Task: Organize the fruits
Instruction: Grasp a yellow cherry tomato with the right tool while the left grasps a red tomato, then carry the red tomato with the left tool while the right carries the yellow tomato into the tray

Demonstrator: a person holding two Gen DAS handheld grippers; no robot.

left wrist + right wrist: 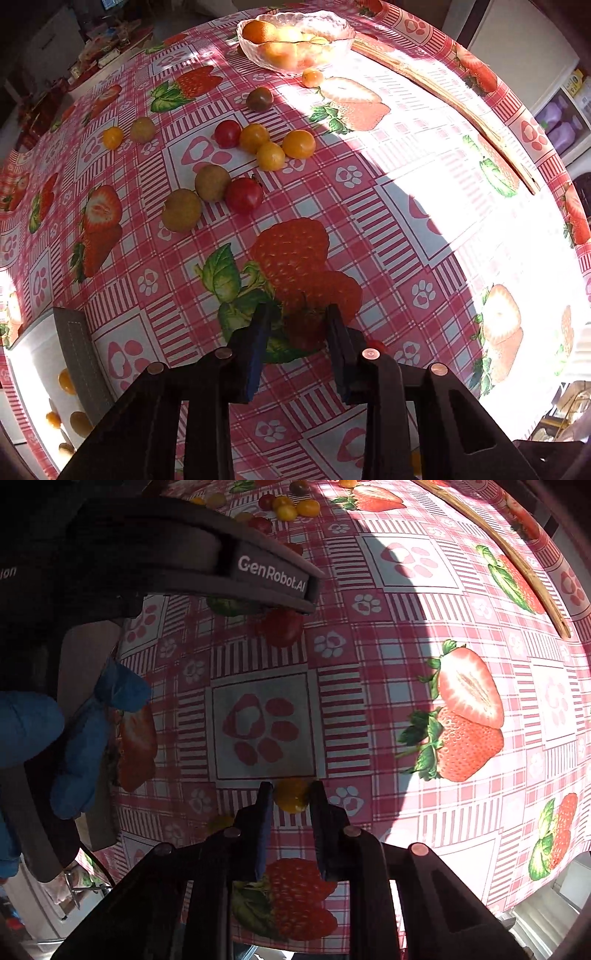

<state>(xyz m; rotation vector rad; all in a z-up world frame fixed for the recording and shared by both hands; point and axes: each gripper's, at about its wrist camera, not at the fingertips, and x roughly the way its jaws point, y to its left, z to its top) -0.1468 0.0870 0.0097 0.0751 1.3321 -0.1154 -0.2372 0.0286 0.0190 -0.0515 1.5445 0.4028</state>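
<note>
Right gripper (291,794) is clenching on a yellow cherry tomato (291,797), pads pinching both sides and the fruit sitting right at the fingertips. It is well apart from the glass bowl (295,40), on the near side of the table.

Left gripper (297,321) is also clenching, apparently on a red tomato (282,627). The right view is showing it under the tips. In the left view it is blending into the printed strawberry, so confidence is lower. It is also far from the bowl, near side.

Loose tomatoes (269,144) are lying between the grippers and the bowl. One is just beside the bowl's rim.

Risks:
- The tip-only pinch on the round, smooth yellow tomato is inviting a squirt-out on lift.
- Squeezing harder is risking a split skin.
- With both grippers carrying toward the bowl at once, they are risking bumping each other or clipping the loose cluster and sending fruit rolling off the tablecloth (406,221).
</note>
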